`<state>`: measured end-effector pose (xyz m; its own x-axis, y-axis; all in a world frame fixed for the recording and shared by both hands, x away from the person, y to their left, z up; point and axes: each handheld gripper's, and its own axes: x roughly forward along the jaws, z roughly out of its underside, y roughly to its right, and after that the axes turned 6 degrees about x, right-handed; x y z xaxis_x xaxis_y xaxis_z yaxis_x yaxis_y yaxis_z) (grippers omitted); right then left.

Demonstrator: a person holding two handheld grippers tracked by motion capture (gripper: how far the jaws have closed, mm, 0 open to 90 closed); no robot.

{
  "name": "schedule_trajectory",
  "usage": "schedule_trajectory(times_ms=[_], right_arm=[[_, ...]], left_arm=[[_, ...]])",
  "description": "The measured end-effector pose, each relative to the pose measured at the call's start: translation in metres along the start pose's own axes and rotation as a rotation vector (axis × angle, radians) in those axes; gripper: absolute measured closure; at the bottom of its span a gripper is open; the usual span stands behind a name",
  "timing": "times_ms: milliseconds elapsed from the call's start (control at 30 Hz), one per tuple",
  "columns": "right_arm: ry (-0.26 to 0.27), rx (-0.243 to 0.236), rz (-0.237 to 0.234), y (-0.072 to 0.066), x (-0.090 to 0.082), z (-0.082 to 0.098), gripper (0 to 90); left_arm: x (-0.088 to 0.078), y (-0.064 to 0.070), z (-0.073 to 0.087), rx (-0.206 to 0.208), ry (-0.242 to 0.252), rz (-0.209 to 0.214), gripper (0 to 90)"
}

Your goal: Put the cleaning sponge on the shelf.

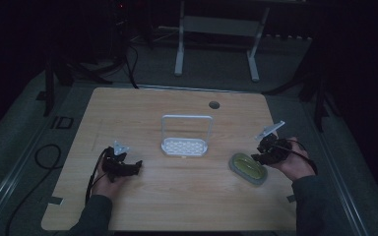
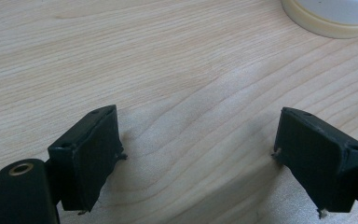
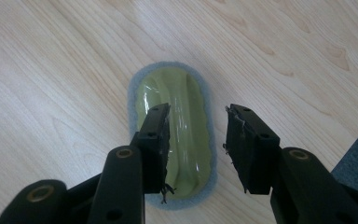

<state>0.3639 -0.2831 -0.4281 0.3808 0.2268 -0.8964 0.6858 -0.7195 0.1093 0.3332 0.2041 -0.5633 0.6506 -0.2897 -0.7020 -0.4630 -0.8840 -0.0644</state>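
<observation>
Sponge [image 3: 175, 135] lying flat under wide-spread right gripper [image 3: 196, 122] fingers, one jaw over its green top, other beyond its edge; centre, lower, pinch long sides evenly; left gripper [image 2: 198, 140] wide, empty.

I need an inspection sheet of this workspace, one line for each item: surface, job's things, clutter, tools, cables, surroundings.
Surface: light wooden table, round hole near its far edge.
Job's things: oval green scrubbing sponge with grey felt rim lies flat on the table, under the right tool. White plastic drying rack with wire hoop stands at the table's middle.
Clutter: nothing seen.
Tools: right tool open, its jaws over the sponge, not pressing on it. Left tool open, nothing between its jaws.
Cables: black cable trails from the left tool; another black cable lies on the floor.
Surroundings: dark room, white frame legs behind the table.
</observation>
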Motion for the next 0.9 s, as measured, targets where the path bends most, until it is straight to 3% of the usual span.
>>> schedule_trajectory(times_ms=[233, 667, 900], right_arm=[[-0.024, -0.010, -0.017, 0.002, 0.001, -0.003, 58.3], [-0.130, -0.054, -0.033, -0.002, 0.011, -0.015, 57.8], [-0.169, -0.056, -0.050, 0.001, 0.013, -0.020, 58.0]], left_arm=[[0.000, 0.000, 0.000, 0.000, 0.000, 0.000, 14.4], [0.000, 0.000, 0.000, 0.001, 0.000, 0.000, 14.4], [0.000, 0.000, 0.000, 0.003, -0.001, 0.000, 14.4]])
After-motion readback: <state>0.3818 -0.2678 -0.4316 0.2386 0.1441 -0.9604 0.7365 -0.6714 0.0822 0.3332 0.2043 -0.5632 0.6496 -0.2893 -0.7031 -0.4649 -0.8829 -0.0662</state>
